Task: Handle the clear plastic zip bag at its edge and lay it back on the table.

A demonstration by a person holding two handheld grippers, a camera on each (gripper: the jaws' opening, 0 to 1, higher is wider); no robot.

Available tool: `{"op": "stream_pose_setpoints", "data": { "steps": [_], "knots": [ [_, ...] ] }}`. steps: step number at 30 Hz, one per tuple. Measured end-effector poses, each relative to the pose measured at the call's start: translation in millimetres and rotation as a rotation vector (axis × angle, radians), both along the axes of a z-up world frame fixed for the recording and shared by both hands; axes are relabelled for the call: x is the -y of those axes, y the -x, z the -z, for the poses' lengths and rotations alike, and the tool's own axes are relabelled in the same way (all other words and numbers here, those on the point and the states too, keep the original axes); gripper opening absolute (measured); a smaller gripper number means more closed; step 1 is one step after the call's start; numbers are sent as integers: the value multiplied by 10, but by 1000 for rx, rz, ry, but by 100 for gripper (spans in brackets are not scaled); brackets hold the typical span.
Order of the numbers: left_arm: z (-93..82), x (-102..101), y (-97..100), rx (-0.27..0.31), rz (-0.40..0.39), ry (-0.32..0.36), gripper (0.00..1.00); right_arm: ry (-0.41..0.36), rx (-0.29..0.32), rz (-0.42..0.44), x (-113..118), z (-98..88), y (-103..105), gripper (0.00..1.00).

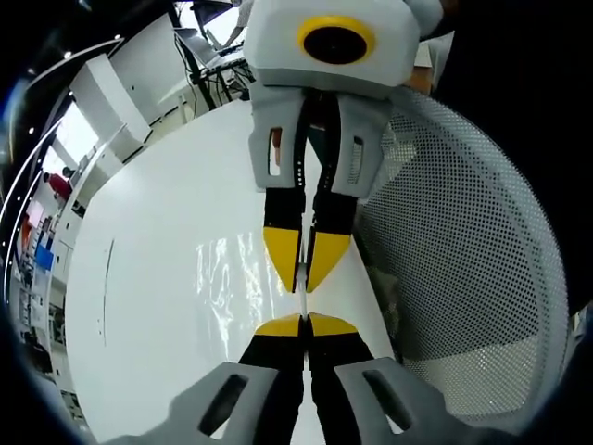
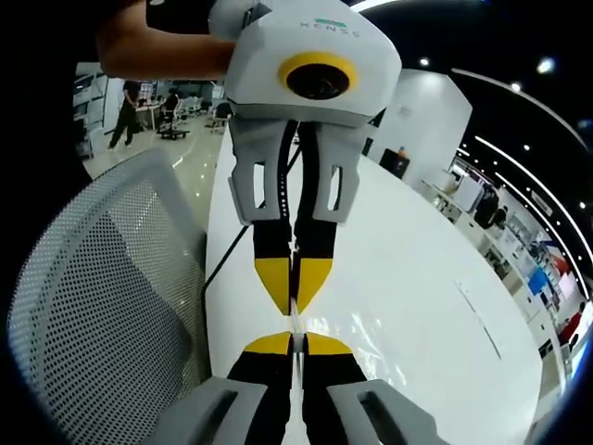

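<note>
While my left gripper (image 1: 305,324) rises from six o'clock in the left gripper view, its yellow-tipped jaws are pressed together on the near edge of the clear plastic zip bag (image 1: 232,271). Just past those tips, toward twelve o'clock, my right gripper (image 1: 306,269) points back at me, its jaws likewise clamped on the same thin edge, so the two pairs of tips nearly meet with a sliver of film between them. From that pinched edge the bag spreads toward nine o'clock as a glossy, wrinkled sheet over the white tabletop (image 1: 148,306); I cannot tell how much of it touches the surface. At three o'clock stands a mesh chair back (image 1: 473,260).

From the right gripper view the right gripper (image 2: 293,343) sits at six o'clock, the left gripper (image 2: 293,292) facing it, the bag (image 2: 357,343) shimmering toward four o'clock on the tabletop (image 2: 417,278), the mesh chair back (image 2: 102,287) at nine o'clock.
</note>
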State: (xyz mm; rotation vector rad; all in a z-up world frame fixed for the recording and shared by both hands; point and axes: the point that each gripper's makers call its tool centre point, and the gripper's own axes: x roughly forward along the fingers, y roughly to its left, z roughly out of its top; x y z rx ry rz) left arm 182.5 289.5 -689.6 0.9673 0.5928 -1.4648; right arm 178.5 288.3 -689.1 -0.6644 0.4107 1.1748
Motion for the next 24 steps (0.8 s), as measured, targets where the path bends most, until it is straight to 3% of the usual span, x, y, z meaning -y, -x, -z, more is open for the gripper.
{"op": "stream_pose_setpoints", "data": {
  "steps": [24],
  "knots": [
    [-7,-80,-1,-1,-20,2,0,-3,-2,6,10,0,10,0]
  ]
}}
